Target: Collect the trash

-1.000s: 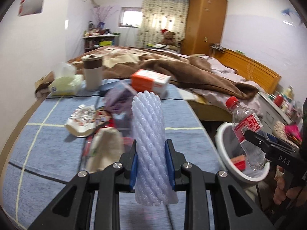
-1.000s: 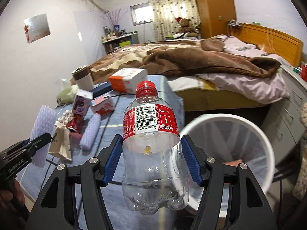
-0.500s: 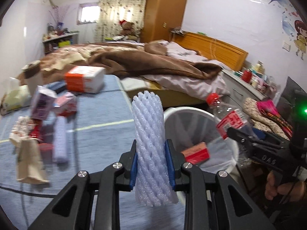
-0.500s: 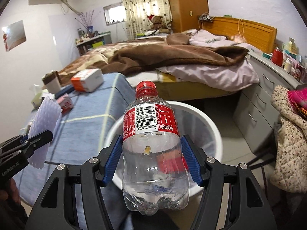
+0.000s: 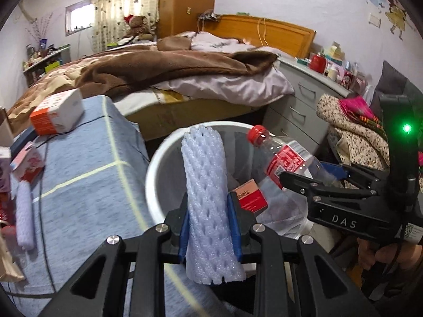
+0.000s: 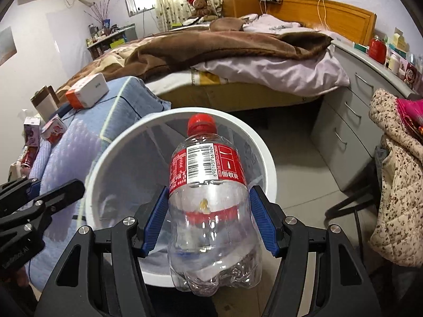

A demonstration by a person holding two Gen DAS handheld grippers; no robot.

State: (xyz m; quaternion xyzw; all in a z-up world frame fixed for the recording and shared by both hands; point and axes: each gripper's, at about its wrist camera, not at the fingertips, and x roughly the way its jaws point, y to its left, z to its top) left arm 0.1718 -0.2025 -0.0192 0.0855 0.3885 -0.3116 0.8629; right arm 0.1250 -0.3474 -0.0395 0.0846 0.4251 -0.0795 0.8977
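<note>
Both tools have swung off the desk and now hang over the white bin, each with its load.

Left tool, low in the centre of the left wrist view, is clamped tight on an upright white foam net sleeve, blue pads pressed into its sides; the sleeve's top overlaps the bin behind it. Right tool, bottom centre of the right wrist view, stands wide but grips a clear plastic bottle with a red cap and red label, held upright in front of the bin's mouth. Inside the bin lies a red-and-white box. At left in the left wrist view, the blue-clothed desk holds an orange-and-white carton, a small red-and-white pack and another foam sleeve.
</note>
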